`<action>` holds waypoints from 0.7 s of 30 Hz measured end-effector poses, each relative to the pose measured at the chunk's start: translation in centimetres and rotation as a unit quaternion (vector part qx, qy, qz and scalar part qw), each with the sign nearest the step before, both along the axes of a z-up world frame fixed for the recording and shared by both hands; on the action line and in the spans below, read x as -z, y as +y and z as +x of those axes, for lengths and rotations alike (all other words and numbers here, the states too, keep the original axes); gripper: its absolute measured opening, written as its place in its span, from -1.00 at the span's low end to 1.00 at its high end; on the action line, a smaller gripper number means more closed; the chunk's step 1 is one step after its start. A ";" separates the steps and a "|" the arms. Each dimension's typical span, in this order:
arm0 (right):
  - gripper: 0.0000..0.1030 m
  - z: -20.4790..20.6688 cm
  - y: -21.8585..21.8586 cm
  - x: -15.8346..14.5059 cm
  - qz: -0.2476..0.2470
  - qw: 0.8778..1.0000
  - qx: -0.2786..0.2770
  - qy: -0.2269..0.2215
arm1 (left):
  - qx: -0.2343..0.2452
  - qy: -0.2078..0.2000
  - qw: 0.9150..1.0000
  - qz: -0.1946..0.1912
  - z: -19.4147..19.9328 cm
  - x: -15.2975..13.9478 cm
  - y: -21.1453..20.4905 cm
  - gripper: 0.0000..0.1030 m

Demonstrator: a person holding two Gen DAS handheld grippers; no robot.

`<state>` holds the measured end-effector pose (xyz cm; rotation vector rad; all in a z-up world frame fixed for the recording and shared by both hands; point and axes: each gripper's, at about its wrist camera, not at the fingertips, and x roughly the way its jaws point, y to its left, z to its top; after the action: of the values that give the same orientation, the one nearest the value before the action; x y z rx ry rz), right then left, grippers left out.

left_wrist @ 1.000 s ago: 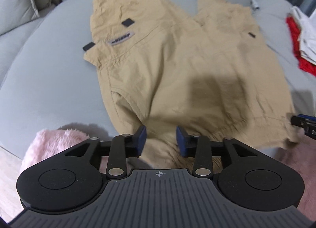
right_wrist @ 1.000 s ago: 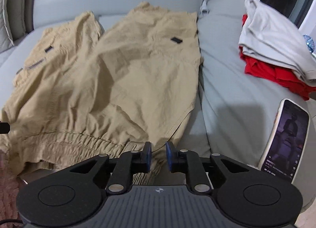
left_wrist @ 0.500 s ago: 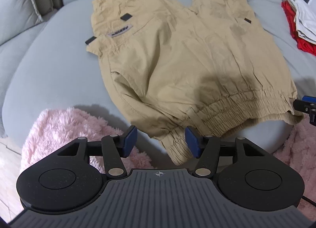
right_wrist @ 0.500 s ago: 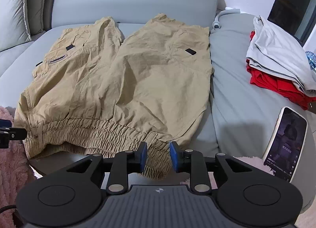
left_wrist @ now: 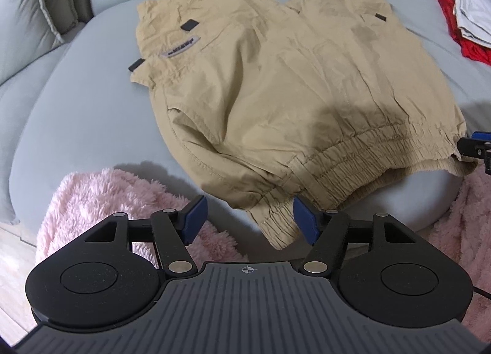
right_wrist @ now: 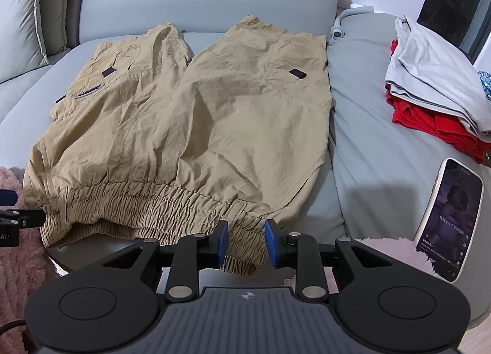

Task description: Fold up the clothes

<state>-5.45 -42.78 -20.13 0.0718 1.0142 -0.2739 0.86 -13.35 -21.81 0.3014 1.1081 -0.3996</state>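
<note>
Tan shorts (left_wrist: 291, 84) lie spread flat on the grey sofa seat (left_wrist: 76, 102), elastic waistband hanging over the front edge, legs toward the backrest; they also show in the right wrist view (right_wrist: 199, 127). My left gripper (left_wrist: 250, 220) is open wide at the waistband's left end, whose corner lies between the fingers untouched. My right gripper (right_wrist: 245, 240) is open with the waistband's right corner (right_wrist: 245, 249) between its blue pads; its tip shows in the left wrist view (left_wrist: 475, 148).
A pink fluffy blanket (left_wrist: 116, 197) lies below the seat's front edge. A stack of folded grey and red clothes (right_wrist: 435, 93) and a lit phone (right_wrist: 449, 219) sit on the right cushion. Grey pillows (right_wrist: 21, 16) stand at the left.
Both grippers pulled back toward the seat's front edge and opened wider, the left most. The waistband now lies stretched along the edge, corners between the fingers.
</note>
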 end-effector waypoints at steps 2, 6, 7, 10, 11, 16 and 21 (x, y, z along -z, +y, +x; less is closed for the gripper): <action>-0.49 0.0 -0.2 0.1 0.007 1.000 0.003 0.003 | 0.001 0.003 1.000 0.001 0.0 0.1 0.0 0.33; -0.49 0.2 -1.6 0.2 0.030 0.999 0.024 0.010 | 0.010 0.008 1.000 0.008 0.0 0.3 -0.3 0.33; -0.49 0.2 -1.9 0.2 0.037 0.999 0.030 0.010 | 0.012 0.006 1.000 0.007 0.0 0.2 -0.3 0.33; -0.50 1.0 -1.8 -0.1 0.038 0.999 0.020 0.006 | 0.015 -0.003 1.000 -0.001 0.3 -0.3 -0.4 0.33; -0.50 1.3 -1.6 -0.2 0.036 0.999 0.012 0.004 | 0.014 -0.008 1.000 -0.002 0.5 -0.4 -0.5 0.33; -0.50 3.1 -0.7 -0.9 0.022 0.999 -0.024 -0.009 | 0.012 -0.033 0.999 -0.001 1.8 -0.6 -1.4 0.33; -0.51 4.9 -0.4 0.7 0.016 0.999 -0.045 0.007 | 0.007 -0.031 0.999 0.012 3.0 0.7 -2.2 0.33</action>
<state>-0.57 -43.18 -20.80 0.0525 1.0328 -0.1758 3.90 -15.50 -22.54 0.3415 1.0512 -0.3867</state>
